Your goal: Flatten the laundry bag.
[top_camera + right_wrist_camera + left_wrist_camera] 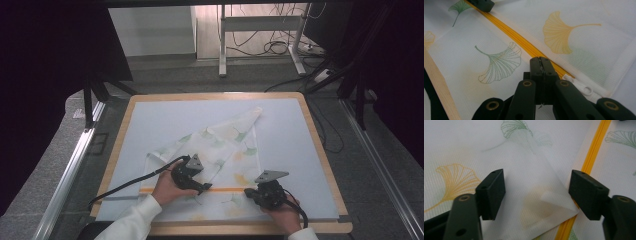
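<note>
We work on a white mesh bag [220, 150] printed with ginkgo leaves, which lies on the desk [310, 165] near its front edge, with one corner folded over. Our right tool [541, 62] has its jaws pressed together at the end of the yellow zipper [506, 32], beside the white zipper pull [580, 87]; whether it pinches fabric we cannot tell. Our left tool [536, 192] stands apart, its jaws on both sides of the folded corner [549, 202] without touching it.

To do this step well, we should lower the left tool until both layers are between the pads, then close it while the right tool anchors the bag.

The left gripper view shows the double layer clearly; the high view shows the whole shape of the bag.
</note>
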The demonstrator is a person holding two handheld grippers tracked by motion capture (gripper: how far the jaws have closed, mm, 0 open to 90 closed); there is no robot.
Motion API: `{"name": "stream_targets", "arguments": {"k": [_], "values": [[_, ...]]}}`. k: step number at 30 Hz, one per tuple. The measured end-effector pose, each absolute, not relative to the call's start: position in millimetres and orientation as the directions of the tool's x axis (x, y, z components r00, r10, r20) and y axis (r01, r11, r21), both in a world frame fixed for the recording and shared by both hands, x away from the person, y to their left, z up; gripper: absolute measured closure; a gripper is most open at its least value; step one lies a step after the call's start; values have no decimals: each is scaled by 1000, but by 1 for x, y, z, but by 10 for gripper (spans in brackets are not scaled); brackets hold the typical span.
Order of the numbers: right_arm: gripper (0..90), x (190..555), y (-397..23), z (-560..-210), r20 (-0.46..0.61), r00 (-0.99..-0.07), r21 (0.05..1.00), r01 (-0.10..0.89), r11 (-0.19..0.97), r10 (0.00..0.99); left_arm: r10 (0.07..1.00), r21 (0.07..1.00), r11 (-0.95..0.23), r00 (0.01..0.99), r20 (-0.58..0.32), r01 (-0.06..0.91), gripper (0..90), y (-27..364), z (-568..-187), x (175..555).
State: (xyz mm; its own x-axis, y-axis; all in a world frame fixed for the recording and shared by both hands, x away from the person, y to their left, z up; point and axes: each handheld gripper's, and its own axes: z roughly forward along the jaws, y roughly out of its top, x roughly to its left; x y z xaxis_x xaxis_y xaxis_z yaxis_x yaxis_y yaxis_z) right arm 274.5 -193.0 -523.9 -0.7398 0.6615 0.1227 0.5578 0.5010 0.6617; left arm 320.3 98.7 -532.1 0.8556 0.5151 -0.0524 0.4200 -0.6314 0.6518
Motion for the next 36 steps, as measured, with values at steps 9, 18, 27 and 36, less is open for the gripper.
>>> {"name": "stream_targets", "arguments": {"k": [9,18,27,36], "values": [[891,275,-193,-524,128,-740,660,560,500,660,533,656,-625,845,-36,422,582,104,-531,323],[889,275,-194,-524,128,-742,661,558,502,658,533,664,-612,844,-56,430,838,105,-531,324],[885,275,-194,-524,125,-745,661,555,505,655,533,673,-605,845,-57,427,876,107,-528,324],[885,274,-194,-524,114,-750,664,545,512,651,554,699,-570,830,-62,432,880,120,-521,327]]}}
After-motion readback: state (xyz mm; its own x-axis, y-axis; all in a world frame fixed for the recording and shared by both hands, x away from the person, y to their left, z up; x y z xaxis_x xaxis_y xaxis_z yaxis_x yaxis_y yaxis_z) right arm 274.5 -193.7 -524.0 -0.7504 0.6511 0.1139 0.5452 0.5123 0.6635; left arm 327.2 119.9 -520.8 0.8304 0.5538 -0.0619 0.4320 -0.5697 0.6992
